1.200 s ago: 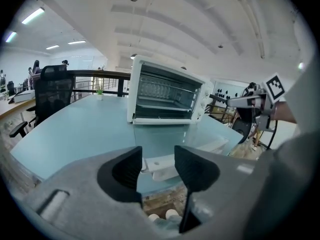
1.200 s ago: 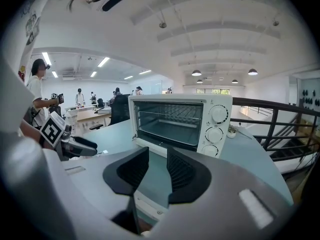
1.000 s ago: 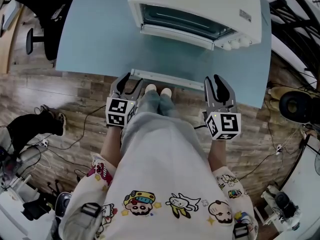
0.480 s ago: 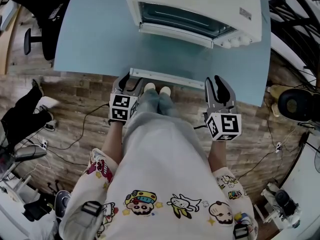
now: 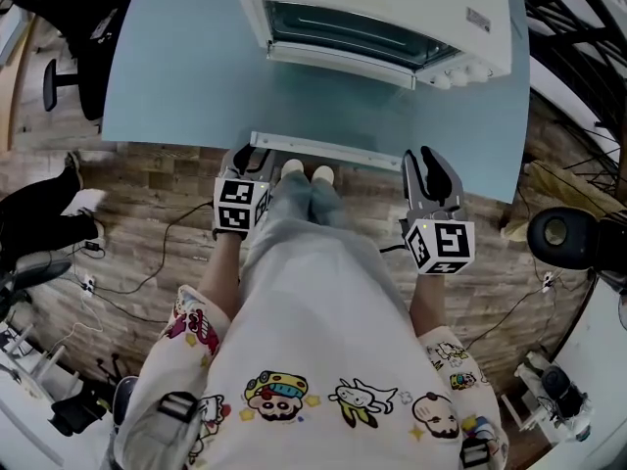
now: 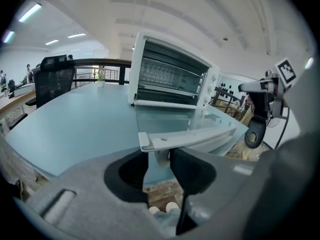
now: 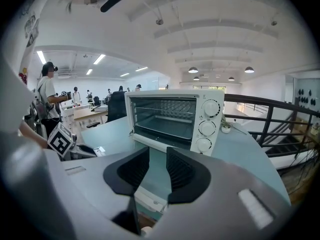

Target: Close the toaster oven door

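The white toaster oven (image 5: 377, 8) stands at the back of the pale blue table (image 5: 176, 76). Its glass door (image 5: 323, 96) lies folded down flat toward me, and its white handle bar (image 5: 328, 152) runs along the near edge. My left gripper (image 5: 250, 157) sits at the handle's left end. Its jaws have just been closing. In the left gripper view the handle's (image 6: 190, 139) mounting post stands between the jaws of the left gripper (image 6: 159, 159), with a sliver of gap on one side. My right gripper (image 5: 428, 160) hangs open just right of the handle's other end, holding nothing.
The table's front edge (image 5: 157, 143) lies just beyond my grippers, over a wooden floor strewn with cables (image 5: 147, 262). A black office chair (image 5: 73, 76) stands at the left, a round black device (image 5: 568, 231) at the right. My shoes (image 5: 309, 174) show under the handle.
The left gripper has sunk a little onto the handle's left end and its jaws have narrowed around the post. The right gripper has kept still.
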`<state>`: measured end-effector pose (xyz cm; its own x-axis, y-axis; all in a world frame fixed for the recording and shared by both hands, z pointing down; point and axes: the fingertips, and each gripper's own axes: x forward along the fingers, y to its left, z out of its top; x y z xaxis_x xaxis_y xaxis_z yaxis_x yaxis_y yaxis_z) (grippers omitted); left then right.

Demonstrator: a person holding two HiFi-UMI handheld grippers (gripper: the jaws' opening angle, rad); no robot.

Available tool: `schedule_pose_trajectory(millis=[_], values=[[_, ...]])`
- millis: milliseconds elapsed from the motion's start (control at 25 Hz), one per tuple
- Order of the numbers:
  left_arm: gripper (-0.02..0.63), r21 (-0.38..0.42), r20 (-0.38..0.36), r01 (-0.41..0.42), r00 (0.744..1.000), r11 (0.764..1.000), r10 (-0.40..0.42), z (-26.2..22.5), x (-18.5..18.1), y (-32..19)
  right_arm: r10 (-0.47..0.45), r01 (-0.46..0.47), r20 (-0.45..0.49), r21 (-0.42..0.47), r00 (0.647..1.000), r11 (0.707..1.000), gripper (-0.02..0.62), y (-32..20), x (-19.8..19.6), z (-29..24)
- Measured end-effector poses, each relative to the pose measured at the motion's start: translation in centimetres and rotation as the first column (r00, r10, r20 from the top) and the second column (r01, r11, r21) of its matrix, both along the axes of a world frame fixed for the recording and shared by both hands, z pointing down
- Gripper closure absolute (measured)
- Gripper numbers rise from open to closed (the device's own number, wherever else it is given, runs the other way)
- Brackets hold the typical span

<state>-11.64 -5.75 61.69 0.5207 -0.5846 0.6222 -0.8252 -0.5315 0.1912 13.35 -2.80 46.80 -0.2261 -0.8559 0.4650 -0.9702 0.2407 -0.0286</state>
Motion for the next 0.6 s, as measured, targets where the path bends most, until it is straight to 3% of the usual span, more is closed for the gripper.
schedule_pose_trajectory(millis=[160, 600], values=[[0.516, -0.006, -0.002, 0.010, 1.000, 1.000, -0.010, 0.17, 0.26, 0.16, 0.011, -0.011, 0.005, -0.003, 1.000, 1.000, 0.476, 0.11, 0.31, 0.22], [0.526, -0.005, 0.020, 0.043, 0.999, 0.999, -0.043, -0.19, 0.41, 0.24, 0.022, -0.022, 0.016, 0.008, 1.000, 1.000, 0.482, 0.18, 0.87, 0.05]])
